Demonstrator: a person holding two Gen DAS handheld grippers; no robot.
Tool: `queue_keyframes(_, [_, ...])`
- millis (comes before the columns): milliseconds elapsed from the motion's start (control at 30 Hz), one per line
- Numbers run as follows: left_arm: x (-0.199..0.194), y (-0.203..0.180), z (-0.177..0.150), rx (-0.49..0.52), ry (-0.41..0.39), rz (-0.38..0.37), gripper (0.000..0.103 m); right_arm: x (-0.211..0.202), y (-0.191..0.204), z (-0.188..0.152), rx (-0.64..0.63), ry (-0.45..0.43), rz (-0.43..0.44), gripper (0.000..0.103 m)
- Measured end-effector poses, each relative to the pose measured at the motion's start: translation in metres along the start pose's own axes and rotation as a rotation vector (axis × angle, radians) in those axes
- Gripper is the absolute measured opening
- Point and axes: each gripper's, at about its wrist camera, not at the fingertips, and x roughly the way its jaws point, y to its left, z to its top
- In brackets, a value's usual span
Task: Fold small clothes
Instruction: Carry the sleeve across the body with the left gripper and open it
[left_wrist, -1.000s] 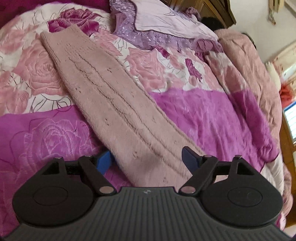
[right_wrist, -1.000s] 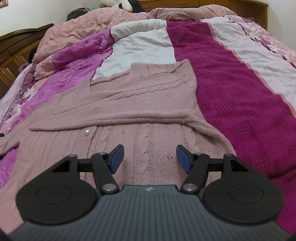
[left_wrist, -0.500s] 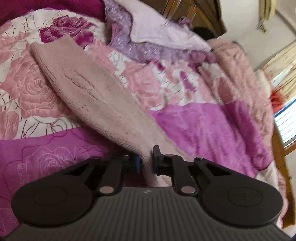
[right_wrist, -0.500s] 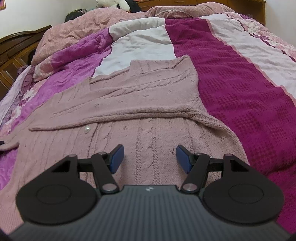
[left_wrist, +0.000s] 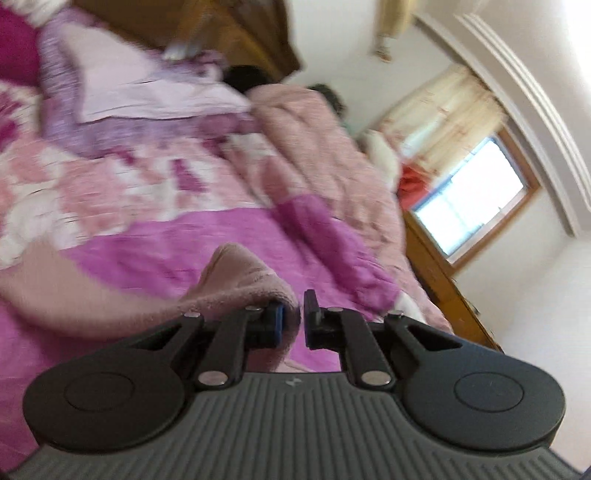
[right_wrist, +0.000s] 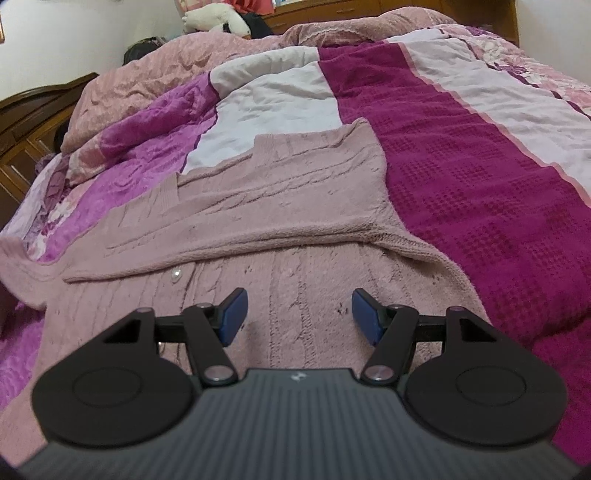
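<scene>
Two claws: left (left_wrist: 291, 321), right (right_wrist: 297, 314)
Left claw: clamped on sleeve (left_wrist: 236, 291), fabric bunched just ahead and trailing leftward
Right claw: jaws apart, empty
Cardigan (right_wrist: 280, 206): flat on bedspread (right_wrist: 480, 192), beneath and ahead of right claw

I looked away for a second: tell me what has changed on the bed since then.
The left gripper closed on the pink cardigan's sleeve and lifted it off the floral quilt; its view swung up toward the window. The right gripper stayed open above the cardigan body, which lies as before.
</scene>
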Motion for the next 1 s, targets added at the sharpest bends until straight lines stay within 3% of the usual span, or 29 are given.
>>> queue_keyframes(100, [0.003,-0.032,-0.010,0.059,0.023,-0.058,0.011,-0.002,-0.002,0.001,0.015,-0.008,0.001,0.064])
queue_keyframes(300, [0.019,-0.090,-0.045,0.182,0.108,-0.088,0.011,-0.004,-0.006,0.002,0.033,-0.019,0.003,0.064])
queue_keyframes(500, [0.043,-0.120,-0.090,0.205,0.197,-0.118,0.011,-0.005,-0.008,0.001,0.043,-0.028,0.013,0.064])
queue_keyframes(800, [0.082,-0.133,-0.175,0.364,0.360,-0.019,0.012,0.001,-0.016,-0.002,0.077,-0.018,0.035,0.064])
queue_keyframes(1000, [0.105,-0.124,-0.207,0.421,0.453,0.042,0.012,0.001,-0.020,-0.003,0.098,-0.019,0.046,0.064])
